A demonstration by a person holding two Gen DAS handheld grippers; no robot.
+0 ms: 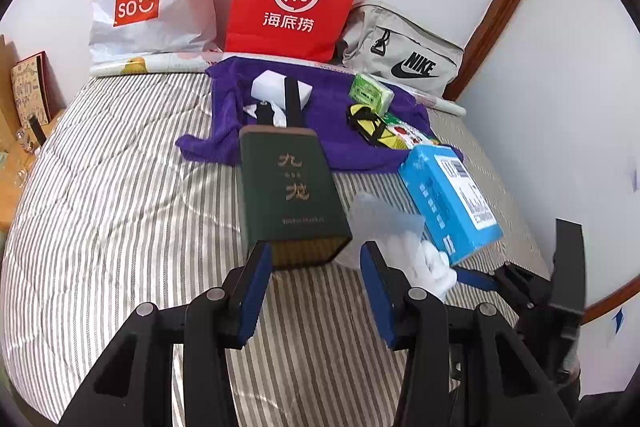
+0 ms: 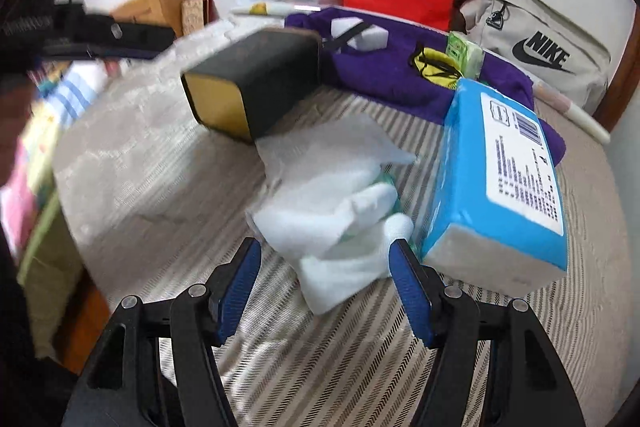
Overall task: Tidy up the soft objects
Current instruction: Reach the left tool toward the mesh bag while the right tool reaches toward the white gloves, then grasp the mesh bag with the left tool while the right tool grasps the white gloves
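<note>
Gloves (image 2: 344, 223) lay on the bed between tin (image 2: 256, 83) and blue pack (image 2: 500, 187); your right gripper (image 2: 324, 259) gaped, empty, at them. Closing crooked risked snagging the pack.

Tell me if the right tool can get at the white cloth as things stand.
Probably yes. The right tool is open, and the white cloth lies bare just ahead of its tips. The blue pack crowds one side.

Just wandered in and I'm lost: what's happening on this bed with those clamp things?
A person holds two grippers over a striped bed, tidying soft things. The left gripper is open before a dark green box. The right gripper is open at a crumpled white cloth beside a blue tissue pack. Nothing is gripped.
</note>
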